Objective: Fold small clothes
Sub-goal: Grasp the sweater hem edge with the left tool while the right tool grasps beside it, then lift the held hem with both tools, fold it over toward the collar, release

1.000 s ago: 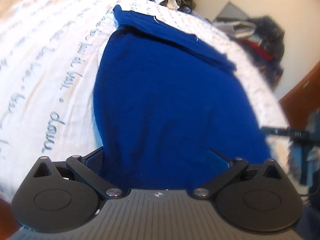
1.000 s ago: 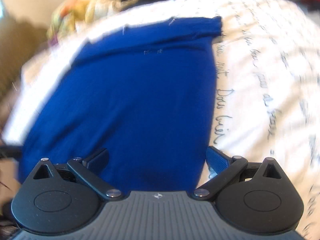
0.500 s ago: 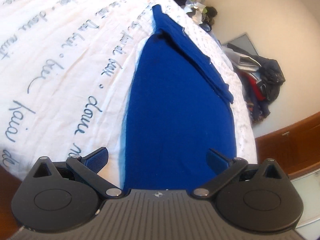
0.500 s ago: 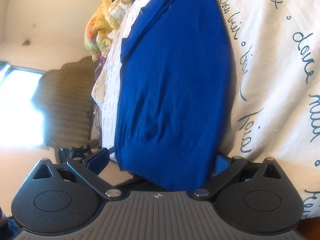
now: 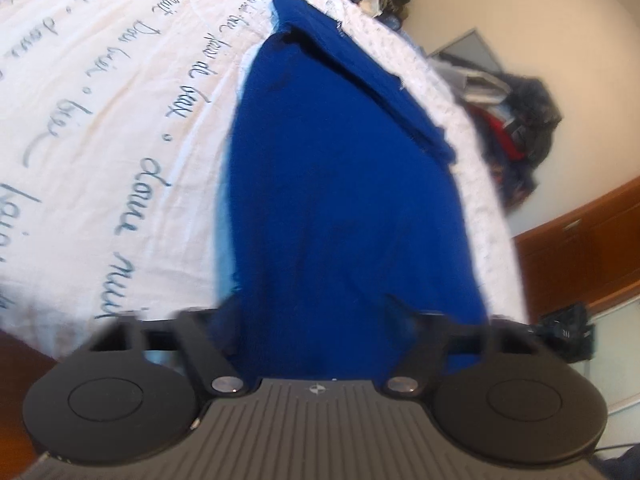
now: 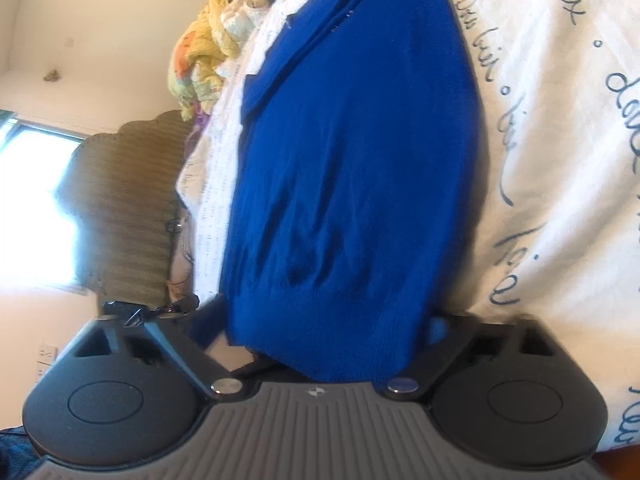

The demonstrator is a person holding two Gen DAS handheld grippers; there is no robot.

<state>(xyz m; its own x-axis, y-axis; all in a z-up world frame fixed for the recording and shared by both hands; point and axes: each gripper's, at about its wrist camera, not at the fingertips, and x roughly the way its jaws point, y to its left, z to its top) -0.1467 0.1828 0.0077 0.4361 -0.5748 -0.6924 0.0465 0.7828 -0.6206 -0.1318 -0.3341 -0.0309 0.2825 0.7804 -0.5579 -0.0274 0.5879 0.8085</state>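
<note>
Left gripper (image 5: 310, 320): its jaws have just been closing, and the hem of the royal-blue knitted garment (image 5: 344, 184) is sitting between them; whether the pads are pressing yet is lost in blur and blue cloth, so that one cannot be called.
Right gripper (image 6: 320, 330): its jaws have just been closing too, bracketing the ribbed hem of the same garment (image 6: 352, 152); the cloth is hiding the pads, so a pinch cannot be told.
Garment: it is lying flat, running away from both grippers, a folded band across its far end.
Bedsheet: a white cotton sheet printed with blue handwriting (image 5: 100, 92) is lying under it.
Far edge: a rumpled yellow patterned cloth (image 6: 206, 56) is sitting beyond the garment.
</note>
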